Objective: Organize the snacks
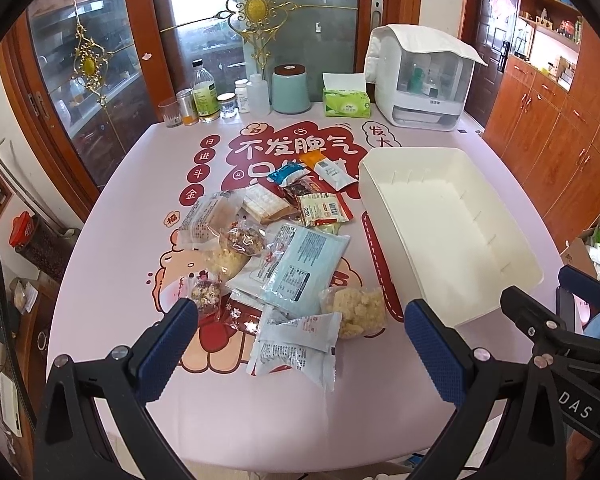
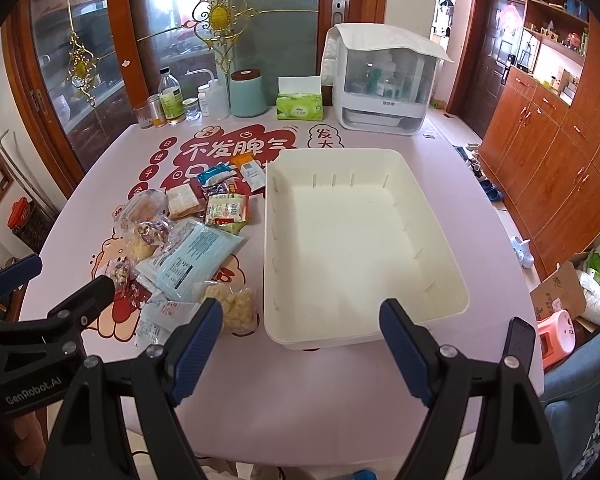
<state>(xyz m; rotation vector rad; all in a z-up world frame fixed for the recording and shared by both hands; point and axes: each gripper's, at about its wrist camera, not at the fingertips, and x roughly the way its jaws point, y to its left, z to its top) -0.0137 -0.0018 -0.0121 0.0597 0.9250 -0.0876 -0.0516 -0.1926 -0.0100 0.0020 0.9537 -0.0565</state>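
I am hovering both tongs over the table's near edge, my left gripper [image 1: 300,344] and right gripper [image 2: 300,340] each gaping wide with nothing between the pads. The white bin [image 2: 440,216] is sitting empty; the snack pile [image 2: 188,240] is lying just left of it. These packets look light, crinkly and slippery, so I am judging a pinch on a sealed edge safest. The clear bag of pale puffs [image 2: 240,306], beside the bin's near-left corner, seems crushable.
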